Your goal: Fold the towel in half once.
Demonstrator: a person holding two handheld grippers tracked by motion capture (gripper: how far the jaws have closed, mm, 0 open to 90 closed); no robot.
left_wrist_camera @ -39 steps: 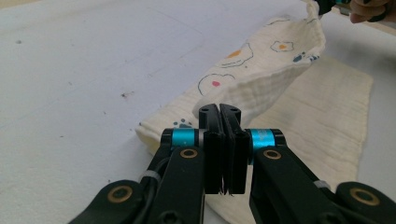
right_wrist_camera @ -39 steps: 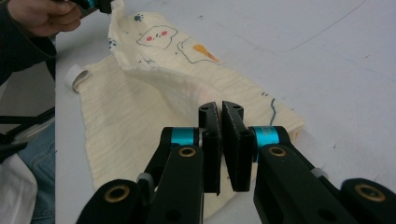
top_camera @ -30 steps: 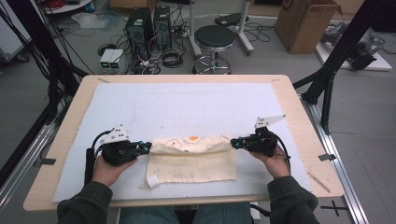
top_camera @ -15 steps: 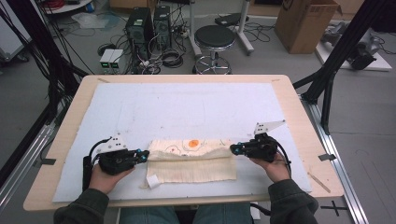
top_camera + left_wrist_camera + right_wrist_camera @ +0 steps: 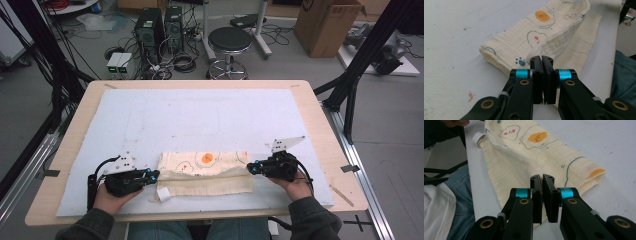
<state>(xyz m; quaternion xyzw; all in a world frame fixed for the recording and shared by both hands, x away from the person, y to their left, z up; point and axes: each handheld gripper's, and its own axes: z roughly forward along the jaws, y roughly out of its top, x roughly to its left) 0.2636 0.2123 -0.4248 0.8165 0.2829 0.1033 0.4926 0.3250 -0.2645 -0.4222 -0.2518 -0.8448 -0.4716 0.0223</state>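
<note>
Both hands drew the top fold toward the person: left gripper (image 5: 152, 174) and right gripper (image 5: 251, 168) were clamped on the cloth (image 5: 205, 172) edge between them; fold nearly laid.

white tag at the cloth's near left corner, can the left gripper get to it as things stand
Probably yes: the white tag lies bare on the mat just beside the left gripper, nothing between, though its jaws are shut on the cloth.
</note>
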